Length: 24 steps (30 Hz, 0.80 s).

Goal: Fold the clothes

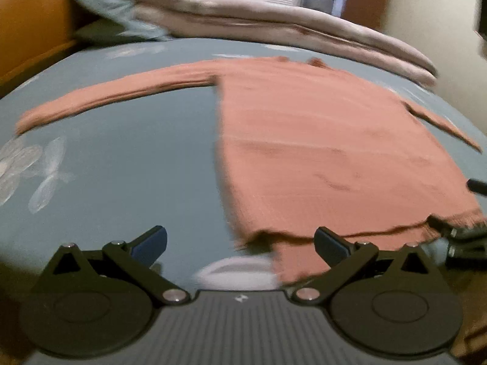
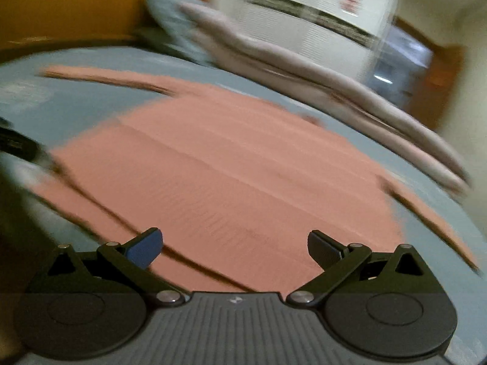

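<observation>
Both jaws wide open and empty, left gripper (image 1: 240,243) and right gripper (image 2: 234,243) should pinch the pink sweater (image 1: 319,152) hem squarely.

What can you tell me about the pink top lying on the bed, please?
The pink top is a long-sleeved garment in salmon pink, of what looks like a finely ribbed knit. It lies spread flat on the blue bed sheet, not yet folded, neckline toward the folded blanket. One sleeve stretches straight out sideways; the other runs down along the body. The near hem is slightly rumpled. Both grippers are open; neither holds it.
</observation>
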Available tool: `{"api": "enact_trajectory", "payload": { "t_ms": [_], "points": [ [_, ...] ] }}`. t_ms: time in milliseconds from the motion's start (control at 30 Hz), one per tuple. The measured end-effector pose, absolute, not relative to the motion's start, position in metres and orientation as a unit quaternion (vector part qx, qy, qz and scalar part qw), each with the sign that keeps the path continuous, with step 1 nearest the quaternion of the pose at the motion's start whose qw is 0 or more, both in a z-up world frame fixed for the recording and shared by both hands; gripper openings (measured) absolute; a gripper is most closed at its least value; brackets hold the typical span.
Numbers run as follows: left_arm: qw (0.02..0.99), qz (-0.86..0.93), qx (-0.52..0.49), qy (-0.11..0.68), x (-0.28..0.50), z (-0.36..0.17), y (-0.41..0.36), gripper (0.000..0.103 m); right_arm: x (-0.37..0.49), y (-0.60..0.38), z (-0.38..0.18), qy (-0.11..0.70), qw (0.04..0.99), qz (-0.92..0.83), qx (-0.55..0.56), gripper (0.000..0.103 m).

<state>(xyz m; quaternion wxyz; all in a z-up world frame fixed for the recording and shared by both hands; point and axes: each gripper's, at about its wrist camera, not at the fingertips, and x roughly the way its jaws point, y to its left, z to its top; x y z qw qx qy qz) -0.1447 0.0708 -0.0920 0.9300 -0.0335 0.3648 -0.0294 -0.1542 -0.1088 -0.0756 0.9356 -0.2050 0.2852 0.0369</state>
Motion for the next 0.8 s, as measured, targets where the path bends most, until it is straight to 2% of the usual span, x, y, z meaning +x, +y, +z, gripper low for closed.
{"api": "enact_trajectory", "payload": {
  "t_ms": [133,267,433,700,800],
  "points": [
    [0.93,-0.073,0.003,0.359,-0.128,-0.093,0.032,0.102,-0.156,-0.173,-0.077,0.299,0.938,-0.076,-0.161,0.103],
    [0.924,-0.097,0.019,0.368,-0.119,-0.099,0.014,0.102,-0.162,-0.212,-0.069,0.279,0.947,-0.127,-0.095,0.103],
    [0.914,-0.082,0.037,0.395,-0.12,-0.112,0.017,0.102,-0.157,-0.224,-0.083,0.315,0.937,-0.127,-0.084,0.103],
    [0.907,-0.092,0.066,0.406,-0.136,-0.107,0.03,0.102,-0.182,-0.253,-0.068,0.295,0.945,-0.137,-0.039,0.103],
    [0.918,-0.087,0.054,0.383,-0.136,-0.096,0.032,0.102,-0.182,-0.253,-0.061,0.277,0.951,-0.136,-0.029,0.103]
  ]
}}
